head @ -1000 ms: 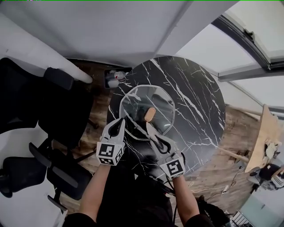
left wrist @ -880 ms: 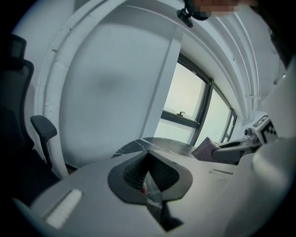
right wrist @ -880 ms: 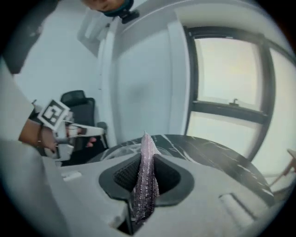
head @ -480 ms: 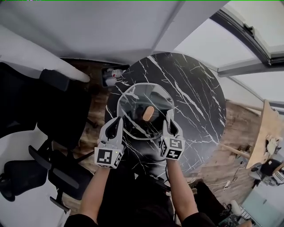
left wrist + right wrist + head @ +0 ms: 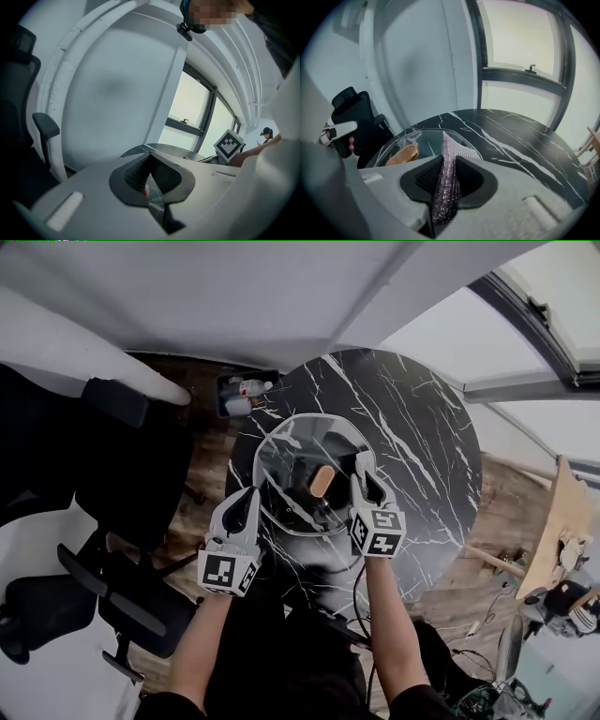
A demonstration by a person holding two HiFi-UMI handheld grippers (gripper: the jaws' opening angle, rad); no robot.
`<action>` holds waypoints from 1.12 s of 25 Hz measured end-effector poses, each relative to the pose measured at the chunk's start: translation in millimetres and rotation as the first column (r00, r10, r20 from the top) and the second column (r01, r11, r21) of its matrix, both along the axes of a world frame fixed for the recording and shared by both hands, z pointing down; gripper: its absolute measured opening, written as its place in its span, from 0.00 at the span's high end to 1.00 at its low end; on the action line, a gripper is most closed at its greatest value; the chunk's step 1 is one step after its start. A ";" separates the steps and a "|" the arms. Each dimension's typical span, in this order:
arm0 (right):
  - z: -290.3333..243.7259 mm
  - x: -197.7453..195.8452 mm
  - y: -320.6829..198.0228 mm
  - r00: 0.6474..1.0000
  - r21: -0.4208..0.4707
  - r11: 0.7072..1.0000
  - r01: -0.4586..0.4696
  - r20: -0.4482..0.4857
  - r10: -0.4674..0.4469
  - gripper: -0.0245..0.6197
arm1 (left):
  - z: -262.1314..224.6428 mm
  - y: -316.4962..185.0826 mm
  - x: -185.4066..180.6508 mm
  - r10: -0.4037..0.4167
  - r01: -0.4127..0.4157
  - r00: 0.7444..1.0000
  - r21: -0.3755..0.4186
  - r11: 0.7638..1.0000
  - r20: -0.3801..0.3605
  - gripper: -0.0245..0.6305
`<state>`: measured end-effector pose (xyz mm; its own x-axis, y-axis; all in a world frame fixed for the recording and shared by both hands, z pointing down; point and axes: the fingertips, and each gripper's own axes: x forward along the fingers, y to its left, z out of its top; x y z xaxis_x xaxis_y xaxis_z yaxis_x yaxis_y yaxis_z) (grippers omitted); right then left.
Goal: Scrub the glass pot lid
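While scrubbing looks barely begun, table: black marble, hosting the job at its near-left part.
Glass pot lid: over the table's near-left edge, knob side up; near-round, no clear long axis; possibly tipped.
Left gripper: clamped on the lid's rim at the table's near edge.
Right gripper: pinching a sparkly scrub pad toward the table's centre; the wiping is left.
Knob: wooden oval, long axis running across the table.

Lid clear glossy glass, knob smooth wood; table polished black marble; scrubber glittery rough mesh.
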<state>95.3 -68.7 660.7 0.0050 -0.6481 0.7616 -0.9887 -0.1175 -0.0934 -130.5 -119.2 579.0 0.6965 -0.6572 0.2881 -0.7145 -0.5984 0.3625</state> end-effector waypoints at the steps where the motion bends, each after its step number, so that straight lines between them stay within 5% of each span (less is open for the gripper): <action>1: 0.6 -1.5 -5.6 1.000 -0.002 1.000 0.019 -0.003 -0.019 0.83 | 0.3 -1.3 -2.6 -0.004 0.004 1.000 -0.004 1.000 -0.002 0.96; 13: 9.9 -13.9 -67.2 0.983 -0.068 0.980 0.185 0.012 -0.184 0.83 | 7.1 -9.1 -27.1 -0.051 0.051 0.999 -0.034 0.998 0.004 0.96; 28: 21.7 -64.7 -116.1 0.889 -0.202 0.867 0.455 0.159 -0.429 0.83 | 9.1 -12.7 -39.0 -0.089 0.088 0.996 -0.058 0.994 -0.020 0.96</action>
